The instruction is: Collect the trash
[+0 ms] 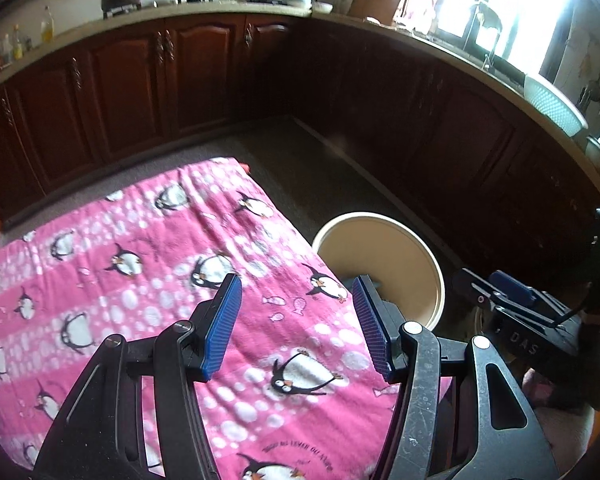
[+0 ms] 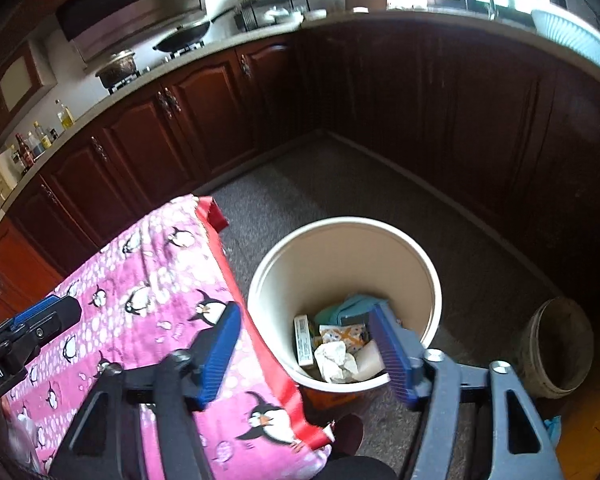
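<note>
Both hand-held grippers are open and hold nothing. Over the trash bin [image 2: 342, 264] hangs the right hand-held gripper [image 2: 306, 354], its blue pads wide apart with only air between them. Just beside the bin, over the pink penguin cloth [image 1: 148, 264] on the surface, is the left hand-held gripper [image 1: 296, 326], about half open and empty too.

What could go wrong? I think the bin could get bumped and tip, because it stands right against the edge of the surface and the right one is so near its rim. The cloth could also get snagged and pulled if a pad drags on it.

Inside the bin lies the trash: a crumpled white tissue [image 2: 334, 360], a flat white box [image 2: 303, 340] leaning on the wall, a small orange and white packet [image 2: 346, 334], and something blue-green [image 2: 350, 306] at the back. An old grey pot [image 2: 556, 346] sits on the floor near the bin; what it holds is hidden. I see no trash left on the cloth.
</note>
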Demonstrator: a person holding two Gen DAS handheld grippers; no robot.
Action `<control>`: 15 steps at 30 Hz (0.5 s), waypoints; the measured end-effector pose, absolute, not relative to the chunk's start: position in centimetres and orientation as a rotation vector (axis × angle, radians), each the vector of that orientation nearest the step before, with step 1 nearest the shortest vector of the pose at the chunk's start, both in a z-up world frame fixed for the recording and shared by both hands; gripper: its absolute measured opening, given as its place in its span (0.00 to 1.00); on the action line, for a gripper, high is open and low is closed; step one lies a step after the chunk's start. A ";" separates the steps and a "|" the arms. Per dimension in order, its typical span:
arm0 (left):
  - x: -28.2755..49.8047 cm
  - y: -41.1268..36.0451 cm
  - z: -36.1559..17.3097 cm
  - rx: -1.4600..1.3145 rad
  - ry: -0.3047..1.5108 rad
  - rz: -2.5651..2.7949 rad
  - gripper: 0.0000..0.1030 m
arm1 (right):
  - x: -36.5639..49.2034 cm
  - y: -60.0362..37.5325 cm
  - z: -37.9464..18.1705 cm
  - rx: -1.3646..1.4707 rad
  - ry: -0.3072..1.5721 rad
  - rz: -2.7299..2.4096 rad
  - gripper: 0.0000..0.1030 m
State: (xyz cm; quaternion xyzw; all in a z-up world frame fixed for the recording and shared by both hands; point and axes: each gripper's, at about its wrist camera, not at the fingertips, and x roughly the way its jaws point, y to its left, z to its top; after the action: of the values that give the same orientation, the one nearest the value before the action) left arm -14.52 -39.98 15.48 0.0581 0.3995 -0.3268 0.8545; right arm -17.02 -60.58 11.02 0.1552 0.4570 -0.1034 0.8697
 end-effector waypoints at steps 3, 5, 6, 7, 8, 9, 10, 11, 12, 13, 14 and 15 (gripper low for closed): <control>-15.1 -39.1 16.3 0.126 0.815 -0.673 0.55 | -17.3 -59.5 12.6 0.310 0.923 -0.211 0.66; -15.3 -38.4 16.6 0.117 0.806 -0.665 0.55 | -17.5 -58.8 13.4 0.301 0.911 -0.200 0.67; -15.2 -38.2 16.6 0.112 0.804 -0.661 0.55 | -17.6 -58.4 13.8 0.293 0.903 -0.197 0.67; -15.3 -37.8 16.7 0.105 0.801 -0.657 0.55 | -17.6 -58.0 14.2 0.285 0.893 -0.194 0.67; -15.4 -37.6 16.7 0.102 0.798 -0.656 0.55 | -17.8 -57.6 14.7 0.274 0.879 -0.195 0.68; -15.5 -37.3 16.7 0.101 0.797 -0.654 0.55 | -17.8 -57.4 15.0 0.266 0.872 -0.198 0.70; -15.6 -37.1 16.7 0.101 0.794 -0.650 0.55 | -17.9 -57.1 15.2 0.260 0.866 -0.199 0.73; -15.6 -36.9 16.7 0.102 0.791 -0.645 0.55 | -18.0 -56.7 15.4 0.248 0.858 -0.202 0.73; -15.7 -36.7 16.7 0.103 0.787 -0.641 0.55 | -18.0 -56.5 15.6 0.241 0.853 -0.204 0.73; -15.8 -36.5 16.7 0.106 0.782 -0.636 0.55 | -18.1 -56.2 15.6 0.236 0.850 -0.207 0.73; -15.9 -36.4 16.7 0.108 0.778 -0.632 0.55 | -18.1 -56.0 15.7 0.234 0.846 -0.208 0.73; -15.9 -36.2 16.8 0.107 0.774 -0.628 0.55 | -18.2 -55.9 15.8 0.237 0.844 -0.206 0.73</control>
State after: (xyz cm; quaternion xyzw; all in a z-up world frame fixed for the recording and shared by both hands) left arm -15.93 -36.21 16.78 0.0515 0.3710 -0.3012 0.8769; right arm -18.24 -55.90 15.78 0.1145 0.4077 -0.0996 0.9004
